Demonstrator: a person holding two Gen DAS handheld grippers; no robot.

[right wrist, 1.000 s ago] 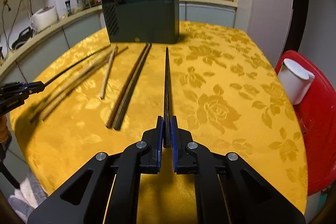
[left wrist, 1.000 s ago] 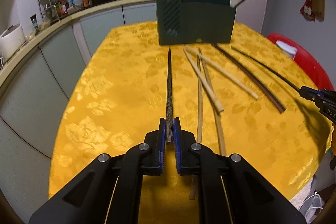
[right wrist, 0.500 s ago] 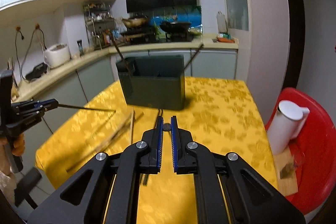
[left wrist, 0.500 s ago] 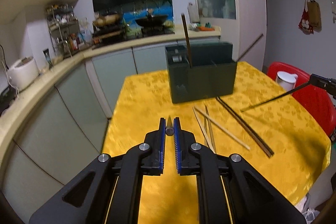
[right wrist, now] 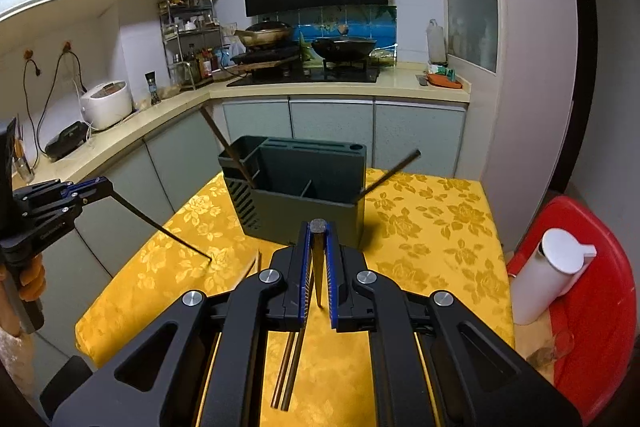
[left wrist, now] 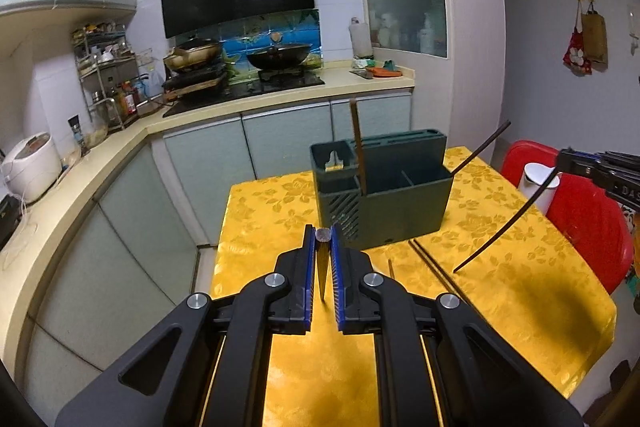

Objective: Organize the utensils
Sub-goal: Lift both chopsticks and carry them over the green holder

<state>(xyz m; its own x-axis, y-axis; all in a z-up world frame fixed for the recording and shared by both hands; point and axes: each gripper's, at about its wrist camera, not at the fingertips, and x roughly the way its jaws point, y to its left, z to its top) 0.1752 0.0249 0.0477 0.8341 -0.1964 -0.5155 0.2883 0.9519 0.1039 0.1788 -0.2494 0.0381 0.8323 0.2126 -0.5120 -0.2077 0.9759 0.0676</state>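
Note:
A dark green utensil holder [left wrist: 384,199] [right wrist: 304,199] stands on the yellow table with two chopsticks leaning in it. My left gripper [left wrist: 323,239] is shut on a dark chopstick [left wrist: 322,267], tip hanging down, held above the table in front of the holder. My right gripper [right wrist: 318,231] is shut on another dark chopstick [right wrist: 318,267], also tip down. Each gripper shows in the other's view: the right gripper [left wrist: 600,171] with its chopstick [left wrist: 508,227], the left gripper [right wrist: 60,199] with its chopstick [right wrist: 160,227]. More chopsticks [left wrist: 432,267] [right wrist: 288,371] lie on the table.
A red chair [right wrist: 592,307] with a white jug [right wrist: 552,275] stands right of the table [right wrist: 432,235]. Kitchen counter and cabinets run behind and left, with a rice cooker [right wrist: 106,103] and stove pans.
Both grippers lifted their chopsticks off the table, rose, and swung them from lying forward to hanging tip down. The holder now appears lower and farther away.

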